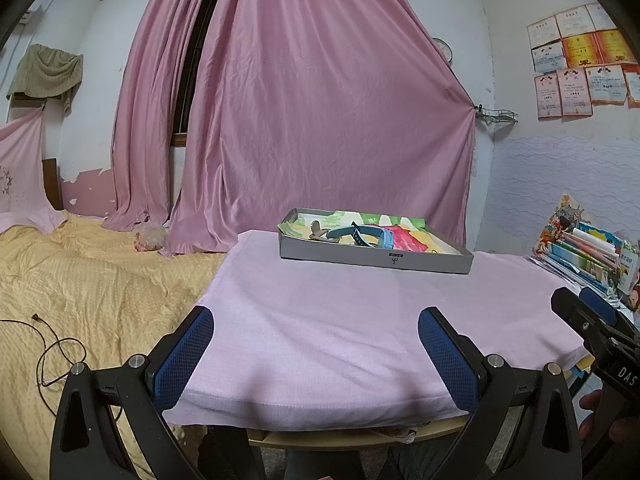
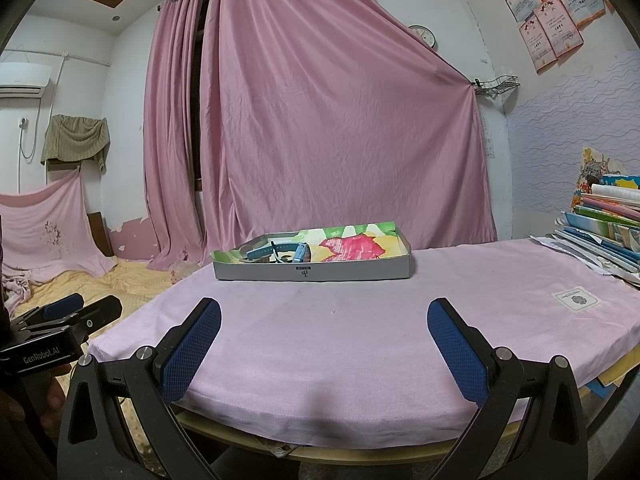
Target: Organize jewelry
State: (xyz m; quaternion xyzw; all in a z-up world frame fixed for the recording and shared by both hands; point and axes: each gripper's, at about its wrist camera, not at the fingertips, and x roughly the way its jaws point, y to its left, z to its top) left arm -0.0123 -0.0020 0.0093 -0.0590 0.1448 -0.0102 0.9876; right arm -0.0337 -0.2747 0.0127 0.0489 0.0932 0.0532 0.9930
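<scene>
In the left wrist view the left gripper (image 1: 316, 354) fills the bottom of the frame with its two blue-padded fingers (image 1: 186, 354) spread wide and nothing between them, held over the near edge of a table covered by a pink cloth (image 1: 340, 320). Just above the middle of the frame, toward the far edge of the cloth, sits a shallow grey tray (image 1: 372, 258) lined with bright flowered paper, and inside it, in its left half, lies a blue watch (image 1: 360, 234) with its strap curled (a pale, tan-coloured piece lies just to its left, too small to tell what it is). At the right edge of that frame the right gripper (image 1: 588, 312) reaches in from the side; from here its opening cannot be judged. The right wrist view shows the right gripper's own blue pads (image 2: 192, 350) at the bottom of the frame, likewise standing far apart and empty above the near part of the cloth, well apart from the tray (image 2: 312, 270), which sits a little left of centre with the watch (image 2: 280, 252) in its left half. A pink curtain (image 1: 320, 100) hangs behind the table, a yellow bedspread (image 1: 92, 280) fills the left, and a stack of books (image 2: 604, 220) rests at the right edge of the table.
</scene>
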